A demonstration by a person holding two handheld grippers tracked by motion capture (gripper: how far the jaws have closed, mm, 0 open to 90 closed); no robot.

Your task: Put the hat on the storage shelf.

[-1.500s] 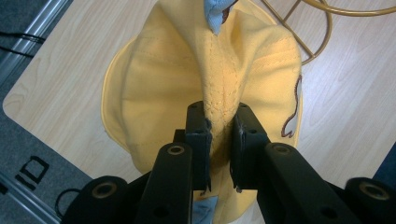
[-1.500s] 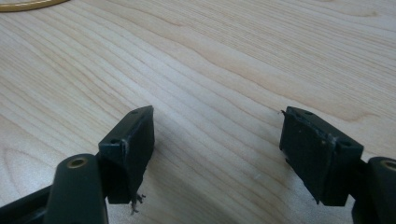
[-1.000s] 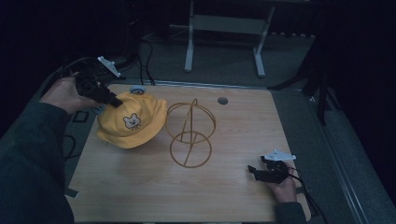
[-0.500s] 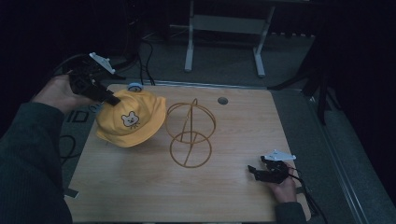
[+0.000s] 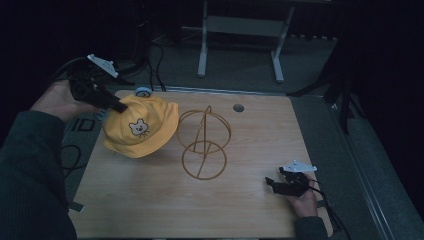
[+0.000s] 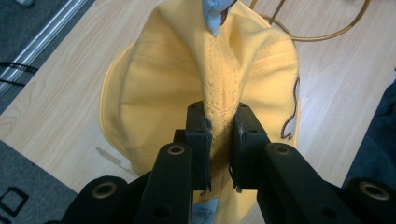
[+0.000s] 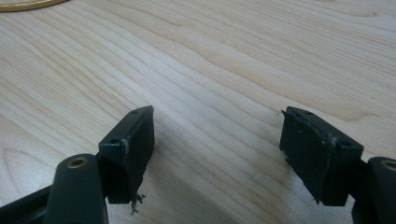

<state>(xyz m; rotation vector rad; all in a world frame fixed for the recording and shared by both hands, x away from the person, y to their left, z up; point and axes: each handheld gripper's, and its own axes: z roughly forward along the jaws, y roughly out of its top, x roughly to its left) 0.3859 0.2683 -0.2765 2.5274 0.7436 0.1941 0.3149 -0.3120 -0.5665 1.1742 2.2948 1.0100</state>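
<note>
The left claw (image 6: 219,140) pinches a fold of the soft yellow hat (image 5: 140,127), lifted at the surface's left beside the wire stand (image 5: 202,142); light, floppy cloth. The right claw (image 7: 217,154) rests spread.

Light wood-grain table (image 5: 150,200). Gold wire stand (image 5: 204,142) rests at its centre; yellow hat (image 5: 142,125) lies just left of it.

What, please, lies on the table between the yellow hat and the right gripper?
In the high view, the gold wire stand lies between the hat and the right gripper; past it, bare wood table reaches the gripper.
</note>
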